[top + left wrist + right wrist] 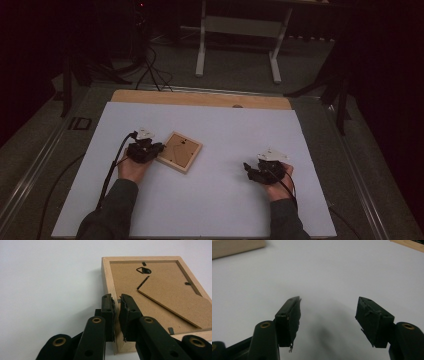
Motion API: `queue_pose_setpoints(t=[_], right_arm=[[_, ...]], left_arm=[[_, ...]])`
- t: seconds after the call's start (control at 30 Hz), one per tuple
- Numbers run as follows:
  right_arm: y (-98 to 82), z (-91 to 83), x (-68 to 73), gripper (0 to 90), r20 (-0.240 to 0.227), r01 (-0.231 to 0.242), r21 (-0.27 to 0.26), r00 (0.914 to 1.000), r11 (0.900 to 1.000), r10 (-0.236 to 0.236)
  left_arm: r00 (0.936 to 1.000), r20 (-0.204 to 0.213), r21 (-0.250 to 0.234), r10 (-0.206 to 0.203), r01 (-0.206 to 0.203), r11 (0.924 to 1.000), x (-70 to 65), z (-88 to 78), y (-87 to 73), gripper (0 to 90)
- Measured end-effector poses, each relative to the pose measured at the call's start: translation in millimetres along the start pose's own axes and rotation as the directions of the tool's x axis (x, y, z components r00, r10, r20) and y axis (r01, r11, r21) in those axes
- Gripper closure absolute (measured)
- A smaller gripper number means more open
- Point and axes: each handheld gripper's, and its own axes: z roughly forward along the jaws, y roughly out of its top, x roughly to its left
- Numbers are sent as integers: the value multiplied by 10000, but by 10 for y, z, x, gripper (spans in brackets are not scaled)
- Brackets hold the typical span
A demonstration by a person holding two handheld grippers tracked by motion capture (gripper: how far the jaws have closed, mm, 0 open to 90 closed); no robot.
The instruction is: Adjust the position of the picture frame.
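On the white sheet (210, 200) that covers the table, left of its middle, I see the picture frame (179, 151) lying flat with its back up. It is nearly square, so I can name no long axis; it sits turned like a diamond, one corner toward the far edge and one toward me. Its small black hanger (144, 270) sits near the far side, as the left gripper view shows it. Inside the wooden rim lies the brown backing board (160, 297), and from it a fold-out stand flap (175, 302) lifts at an angle.

My left gripper (150, 148) is at the frame's left side. Its jaws are nearly together on the wooden rim (109, 282), one outside and one inside over the backing, gripping it. The jaws cover the rim where they meet it, so I cannot see the contact itself.

My right gripper (250, 170) is well apart to the right, over bare sheet, jaws spread wide with nothing between them. In the right gripper view a strip of the frame's wood (237, 248) is cut off by the upper left corner.
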Motion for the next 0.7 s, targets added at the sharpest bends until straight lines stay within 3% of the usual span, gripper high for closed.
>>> queue_pose_setpoints(t=[0.23, 0.7], right_arm=[[0, 1, 2, 362, -25, 33, -7, 10000, 10000, -33], [8, 31, 31, 380, -210, 34, -38, 9998, 10000, -34]], left_arm=[[9984, 408, -5, 387, -387, 9993, -194, 62, 31, 819], [9931, 950, -99, 681, -675, 9977, -528, 185, 90, 818]])
